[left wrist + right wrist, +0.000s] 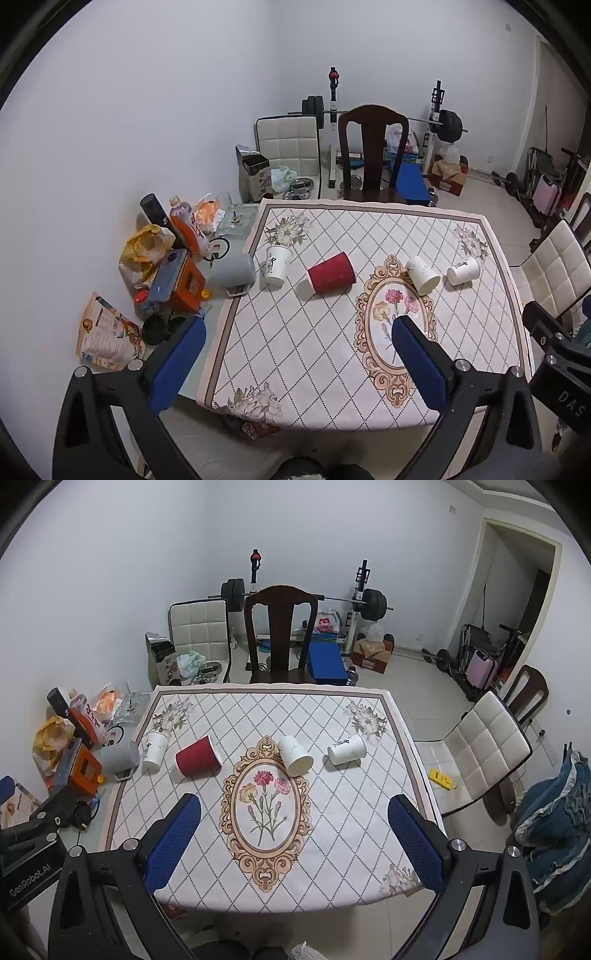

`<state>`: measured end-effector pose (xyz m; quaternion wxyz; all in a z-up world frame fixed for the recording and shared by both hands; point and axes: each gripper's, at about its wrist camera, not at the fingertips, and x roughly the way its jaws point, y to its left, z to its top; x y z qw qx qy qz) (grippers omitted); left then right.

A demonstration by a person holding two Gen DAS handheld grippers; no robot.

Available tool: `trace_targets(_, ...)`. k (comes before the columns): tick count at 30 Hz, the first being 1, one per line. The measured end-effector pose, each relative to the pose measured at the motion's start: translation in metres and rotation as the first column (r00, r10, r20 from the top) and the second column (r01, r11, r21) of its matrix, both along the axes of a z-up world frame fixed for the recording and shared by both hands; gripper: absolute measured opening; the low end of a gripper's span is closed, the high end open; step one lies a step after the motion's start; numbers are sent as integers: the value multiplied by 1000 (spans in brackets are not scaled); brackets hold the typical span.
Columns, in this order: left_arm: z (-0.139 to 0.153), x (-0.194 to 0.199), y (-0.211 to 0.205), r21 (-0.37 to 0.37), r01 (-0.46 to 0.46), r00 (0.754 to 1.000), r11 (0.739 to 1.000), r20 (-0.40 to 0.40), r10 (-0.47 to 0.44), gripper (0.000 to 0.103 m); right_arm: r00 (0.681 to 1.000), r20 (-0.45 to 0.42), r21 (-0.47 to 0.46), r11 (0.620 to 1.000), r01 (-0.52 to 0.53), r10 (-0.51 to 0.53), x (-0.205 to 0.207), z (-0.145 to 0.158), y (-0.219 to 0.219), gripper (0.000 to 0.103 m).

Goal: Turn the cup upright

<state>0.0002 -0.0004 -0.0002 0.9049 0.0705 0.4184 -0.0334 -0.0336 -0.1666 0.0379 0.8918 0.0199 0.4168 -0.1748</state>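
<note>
Several paper cups lie on their sides in a row across the table (332,354). From left: a white cup with black writing (276,264) (155,749), a red ribbed cup (331,273) (198,761), a white marbled cup (423,275) (295,756), and a white cup with writing (463,270) (346,754). My left gripper (299,332) is open and empty, above the table's near left part. My right gripper (295,810) is open and empty, above the near middle, over the flower medallion.
Clutter sits on the table's left side: bottles (186,225), an orange box (186,286), a grey mug (233,271), bags. A dark wooden chair (373,155) stands at the far edge, a white chair (484,749) on the right. A weight bench is behind.
</note>
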Motion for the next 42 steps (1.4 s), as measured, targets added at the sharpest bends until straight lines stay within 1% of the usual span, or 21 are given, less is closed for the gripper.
trace_targets(8,-1,3,-2,-7,-1,1000,1000,-1,1,103,1000,-7,-12,1000,-12,12,-5,2,8,102)
trace_targets(9,-1,3,-3,-7,-2,1000,1000,-1,2,103,1000,-11,8,1000,2,-2,0,0,0,102)
trace_targets(11,-1,3,-6,-8,-3,1000,1000,-1,3,103,1000,-10,10,1000,2,-2,0,0,0,102)
trace_targets(21,-1,4,-2,-22,-1,1000,1000,-6,1,103,1000,-18,-1,1000,2,-2,1,0,1,102)
trace_targets(24,4,3,-5,-19,0,1000,1000,-5,0,103,1000,-19,0,1000,3,-3,1,0,1,102)
trace_targets(42,4,6,-3,-26,1,1000,1000,-8,-1,103,1000,-22,-2,1000,3,-3,3,1,4,102)
